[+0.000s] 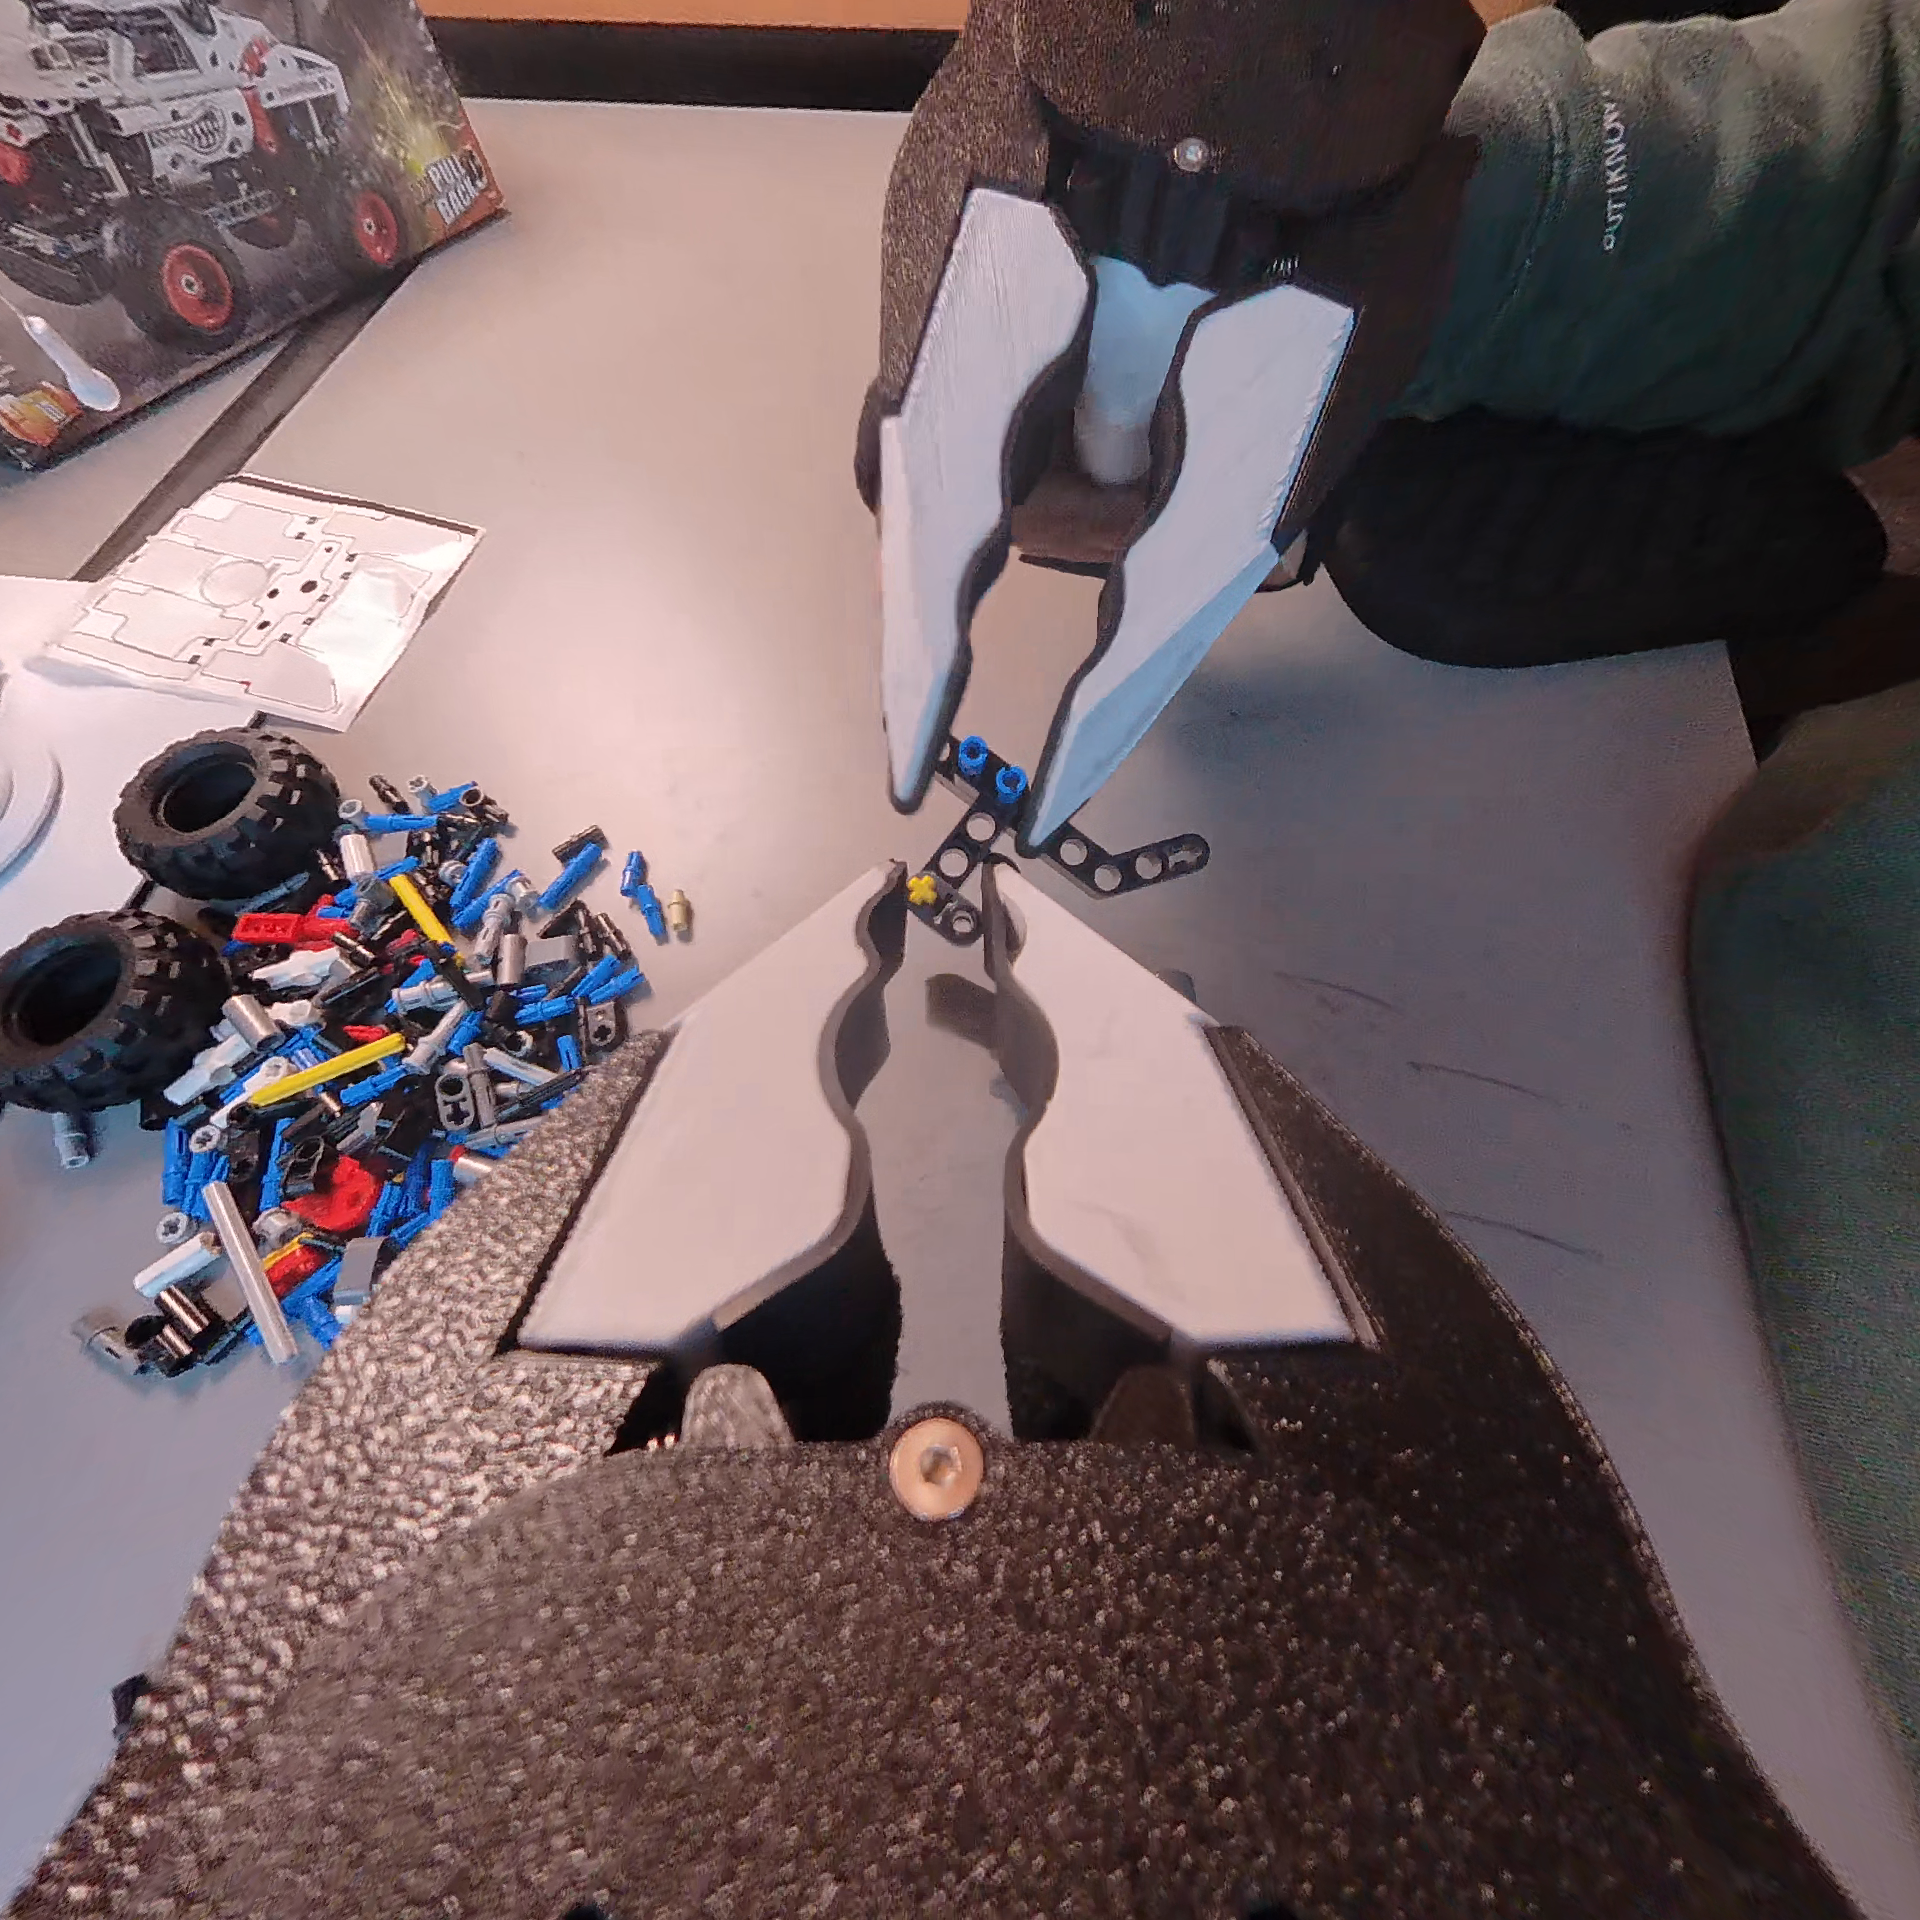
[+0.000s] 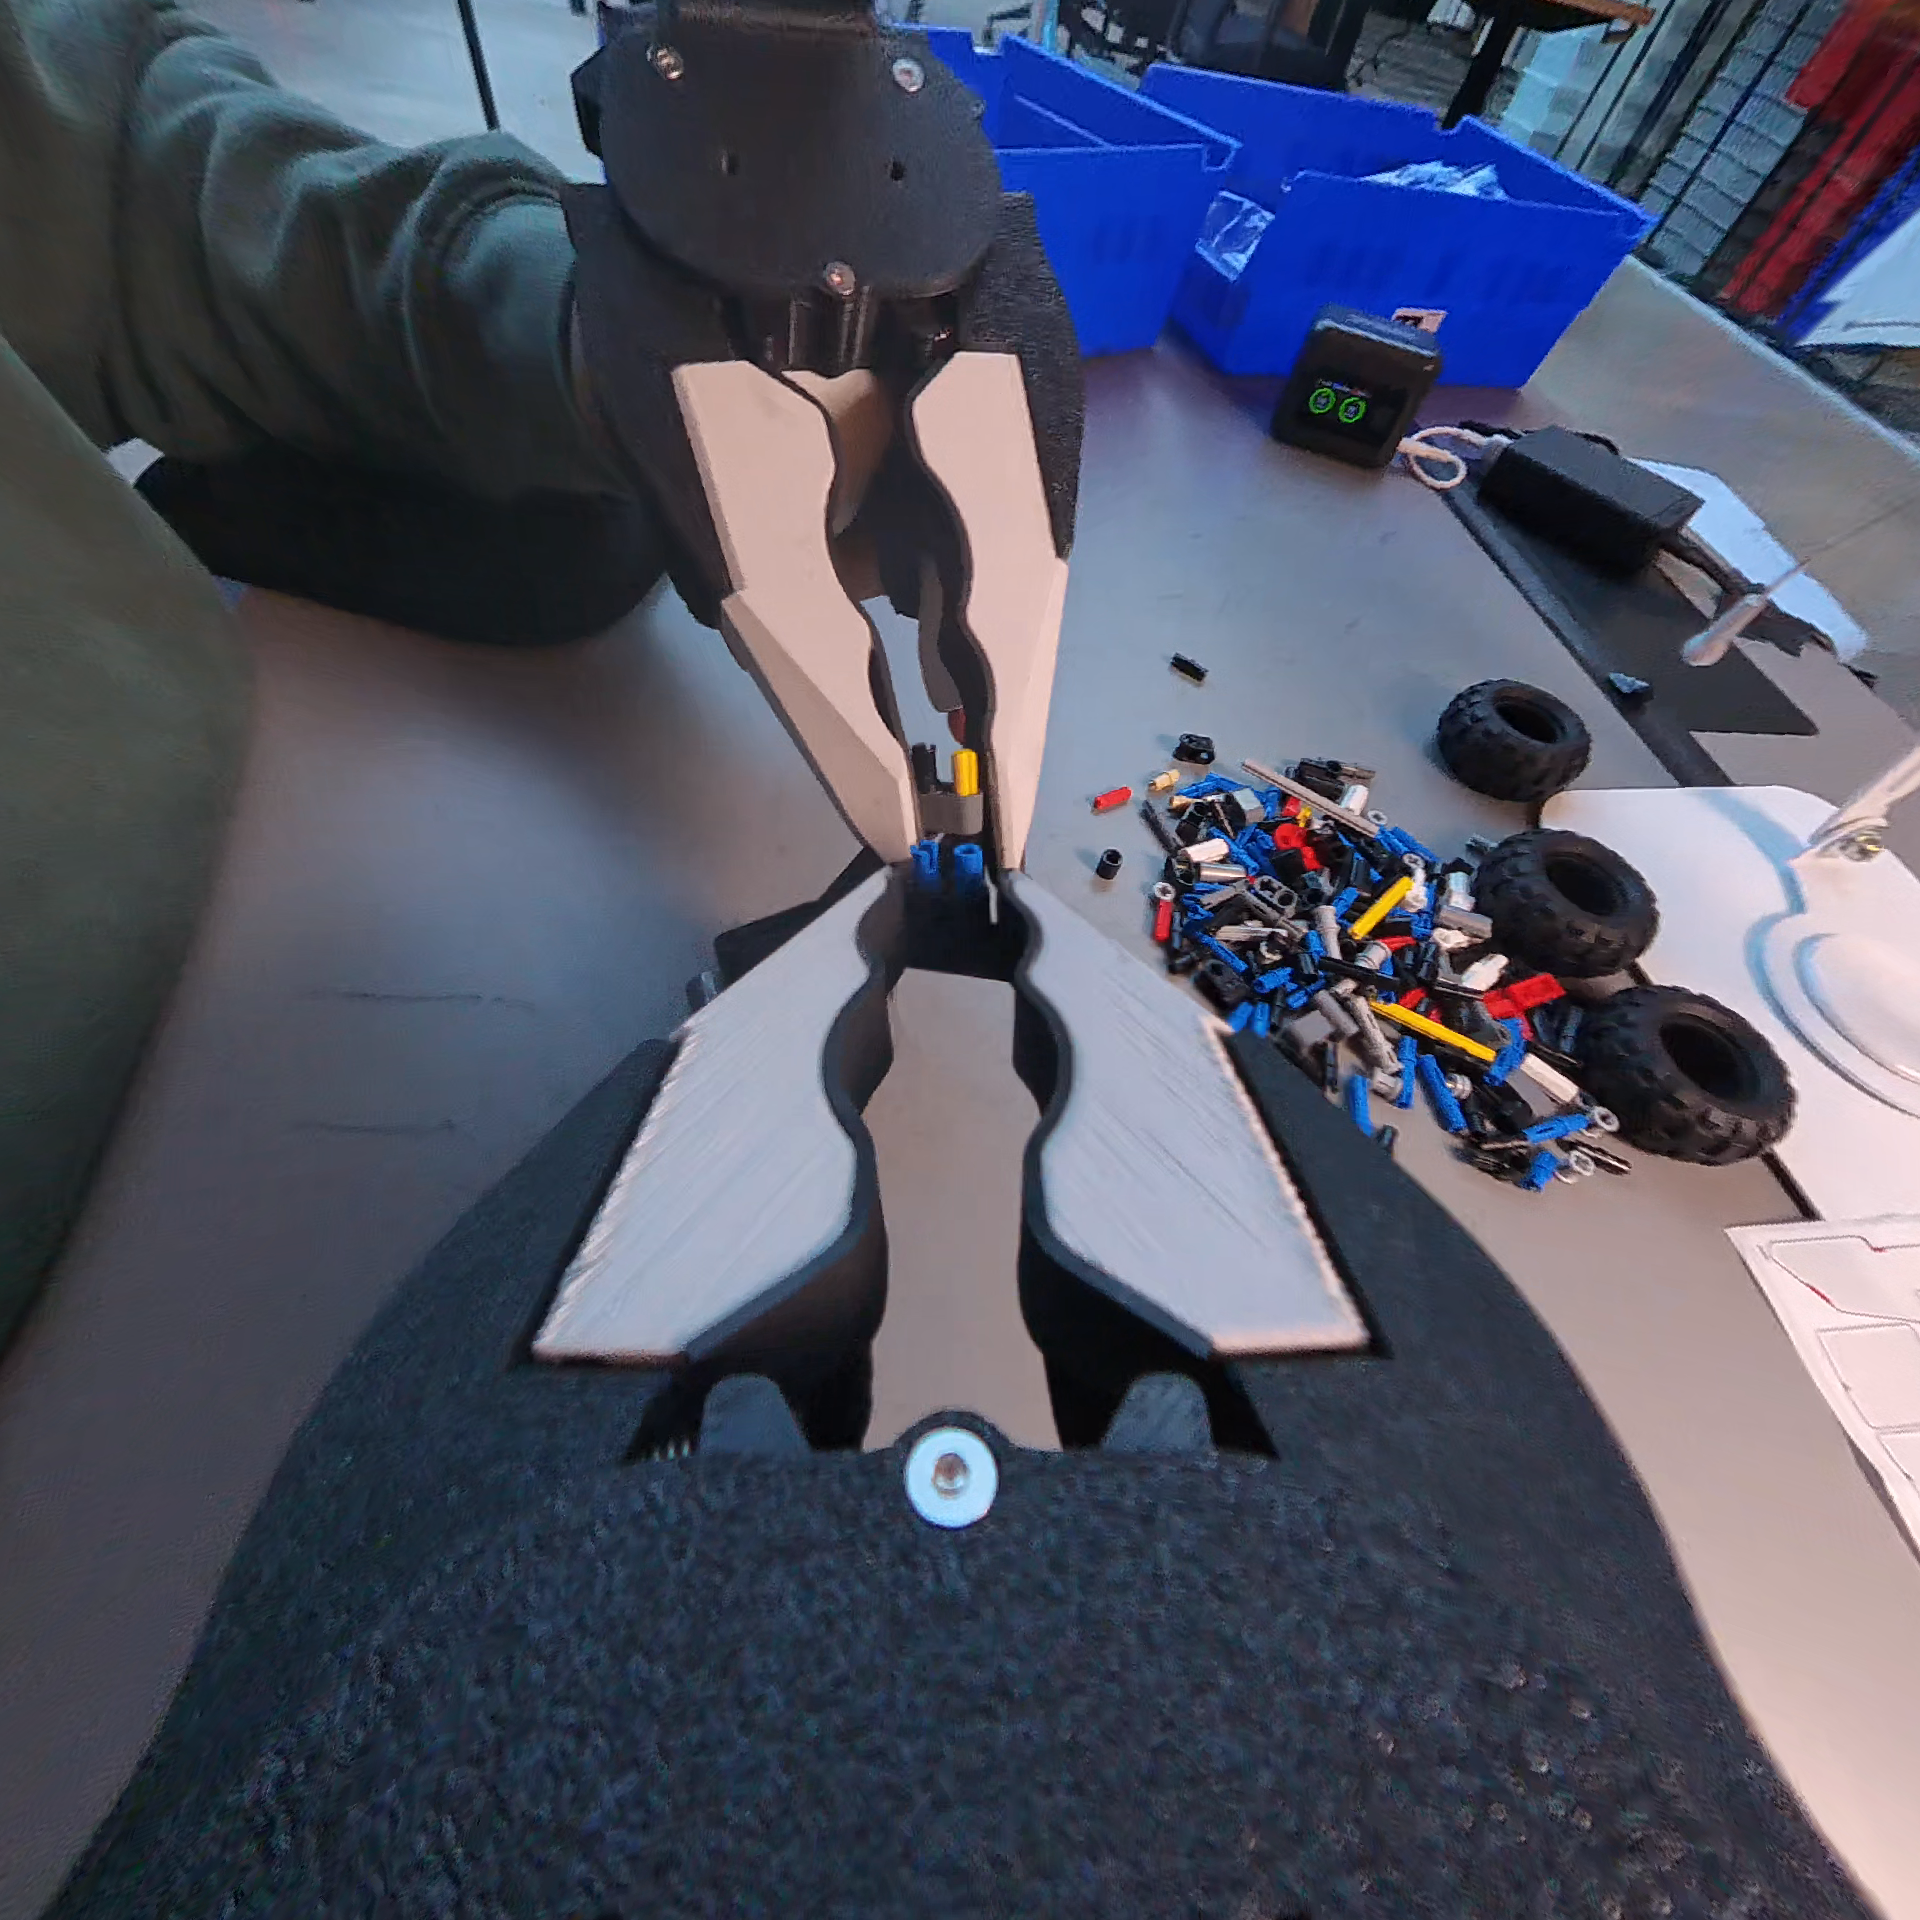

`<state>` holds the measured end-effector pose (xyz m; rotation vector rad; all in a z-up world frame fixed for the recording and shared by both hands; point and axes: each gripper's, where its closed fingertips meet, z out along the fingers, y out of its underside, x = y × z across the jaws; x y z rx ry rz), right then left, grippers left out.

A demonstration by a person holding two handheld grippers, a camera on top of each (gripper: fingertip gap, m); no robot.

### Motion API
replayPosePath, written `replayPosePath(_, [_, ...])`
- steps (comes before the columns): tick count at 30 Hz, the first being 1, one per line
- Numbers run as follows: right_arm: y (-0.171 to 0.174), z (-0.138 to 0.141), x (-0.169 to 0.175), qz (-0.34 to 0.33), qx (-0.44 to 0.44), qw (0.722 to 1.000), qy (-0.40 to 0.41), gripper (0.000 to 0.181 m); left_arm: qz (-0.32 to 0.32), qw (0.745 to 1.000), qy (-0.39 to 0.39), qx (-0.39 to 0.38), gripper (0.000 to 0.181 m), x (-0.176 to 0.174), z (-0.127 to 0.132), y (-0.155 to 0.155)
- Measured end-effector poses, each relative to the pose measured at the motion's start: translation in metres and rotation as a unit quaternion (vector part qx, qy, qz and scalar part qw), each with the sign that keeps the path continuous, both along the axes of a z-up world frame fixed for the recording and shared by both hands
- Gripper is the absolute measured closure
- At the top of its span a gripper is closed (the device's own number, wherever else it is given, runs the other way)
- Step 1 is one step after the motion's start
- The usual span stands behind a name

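Left wrist view shows the left gripper (image 1: 940, 899) and right gripper (image 1: 961, 816) both clamped on a small black beam assembly (image 1: 971, 862) above the table (image 1: 675, 436), likely light, rigid, best pinched on flat faces.

Even, diffuse overhead lighting, moderately bright; warmer cast in the left wrist view, cooler and bluish in the right. Soft, short shadows under the tyres (image 2: 1564, 902) and beneath the sleeve (image 1: 1662, 208) on the grey table (image 1: 675, 436). Mild sheen on the tabletop, no harsh glare. Strong wide-angle bending toward the edges. Slight motion blur on near fingers (image 2: 727, 1164); background bins (image 2: 1403, 239) soft.
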<state>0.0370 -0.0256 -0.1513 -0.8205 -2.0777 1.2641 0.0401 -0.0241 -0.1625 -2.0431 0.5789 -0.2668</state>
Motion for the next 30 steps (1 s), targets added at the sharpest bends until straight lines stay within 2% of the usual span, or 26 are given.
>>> replayPosePath(3, [-0.001, 0.001, 0.002, 0.006, -0.006, 1.0, -0.002, 0.167, -0.004, 1.0, 0.002, 0.015, 0.168, 0.001, 0.002, 0.0])
replayPosePath(5, [-0.002, 0.011, 0.003, 0.01, -0.044, 0.999, 0.005, 0.167, -0.011, 0.999, -0.024, 0.038, 0.168, 0.003, 0.012, 0.0])
replayPosePath(8, [-0.003, 0.039, 0.011, 0.044, -0.162, 0.985, 0.027, 0.167, -0.039, 0.991, -0.1, 0.082, 0.164, 0.01, 0.037, -0.006])
replayPosePath(12, [-0.002, 0.073, 0.02, 0.089, -0.332, 0.938, 0.039, 0.167, -0.068, 0.971, -0.192, 0.121, 0.158, 0.018, 0.064, -0.012])
replayPosePath(14, [-0.007, 0.074, 0.02, 0.1, -0.357, 0.928, 0.039, 0.167, -0.078, 0.962, -0.22, 0.139, 0.157, 0.023, 0.076, -0.013])
replayPosePath(17, [-0.011, 0.07, 0.018, 0.1, -0.362, 0.926, 0.038, 0.166, -0.074, 0.963, -0.226, 0.131, 0.166, 0.022, 0.078, -0.013])
replayPosePath(20, [-0.006, 0.047, 0.008, 0.062, -0.286, 0.956, 0.014, 0.166, -0.043, 0.977, -0.184, 0.101, 0.167, 0.012, 0.064, -0.009])
replayPosePath(23, [0.006, 0.033, 0.002, 0.018, -0.184, 0.982, 0.021, 0.16, -0.003, 0.994, -0.071, 0.077, 0.167, 0.002, 0.042, -0.004])
replayPosePath(26, [0.009, 0.041, 0.004, 0.006, -0.15, 0.988, 0.037, 0.163, 0.027, 0.997, 0.021, 0.068, 0.167, -0.005, 0.03, 0.0])
replayPosePath(28, [0.008, 0.035, 0.003, -0.005, -0.122, 0.992, 0.018, 0.169, 0.045, 0.995, 0.062, 0.067, 0.167, -0.01, 0.025, 0.002])
replayPosePath(30, [0.005, 0.032, 0.002, -0.009, -0.135, 0.991, -0.002, 0.169, 0.063, 0.99, 0.102, 0.074, 0.167, -0.015, 0.022, 0.005])
